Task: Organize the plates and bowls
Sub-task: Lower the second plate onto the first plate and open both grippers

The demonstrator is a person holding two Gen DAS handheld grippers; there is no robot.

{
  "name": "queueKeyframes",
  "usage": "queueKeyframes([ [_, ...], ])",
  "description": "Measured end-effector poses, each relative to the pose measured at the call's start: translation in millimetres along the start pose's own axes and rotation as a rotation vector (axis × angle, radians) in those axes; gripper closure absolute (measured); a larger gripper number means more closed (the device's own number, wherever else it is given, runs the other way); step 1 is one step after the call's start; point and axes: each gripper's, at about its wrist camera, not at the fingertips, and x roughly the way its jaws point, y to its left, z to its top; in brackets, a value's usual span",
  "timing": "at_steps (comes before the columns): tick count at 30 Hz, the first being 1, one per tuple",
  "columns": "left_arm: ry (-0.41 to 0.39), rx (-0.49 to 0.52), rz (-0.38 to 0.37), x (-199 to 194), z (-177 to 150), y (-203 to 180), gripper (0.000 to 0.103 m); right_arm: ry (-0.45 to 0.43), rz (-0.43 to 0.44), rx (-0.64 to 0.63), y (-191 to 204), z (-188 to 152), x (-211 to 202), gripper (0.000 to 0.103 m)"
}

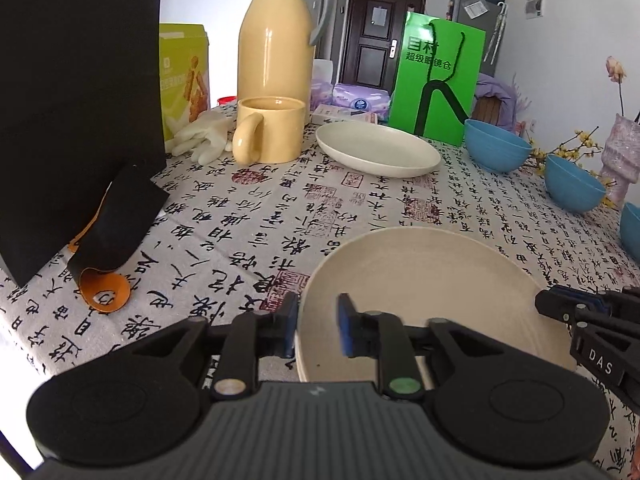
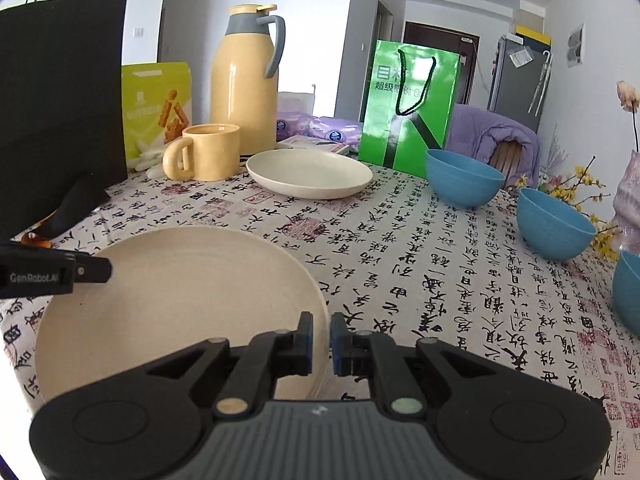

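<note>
A: How do the tools sit on the near plate?
B: The left tool straddles its left rim, fingers spread. The right tool brackets its right rim, narrowly parted, not yet pinching.
A: And the other plate?
B: The far plate lies straight beyond the near plate, bowls to its right.

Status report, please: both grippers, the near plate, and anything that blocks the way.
Left gripper open, astride near round cream plate at its left rim. Right gripper astride right rim, closure unclear. Second cream plate beyond, path unobstructed.
</note>
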Motion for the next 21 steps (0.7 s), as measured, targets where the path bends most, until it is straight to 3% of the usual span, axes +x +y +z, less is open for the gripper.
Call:
queueKeyframes([
  [11,-0.041,0.005,-0.005,-25.7,3.6,-2.0,0.073,-0.042,0.005,0.029,-11.3,3.9,-22.1,0.09],
  [14,-0.069,0.019,-0.028,-46.2,1.2,-10.0,0.07,-0.061,0.033,0.051,-15.7,2.7,-37.5,0.078],
  [21,-0.106,0.108,-0.114,-101.0,-31.3,-49.5,0.039,-0.123,0.046,0.088,-27.6,-20.1,-99.2,0.044],
])
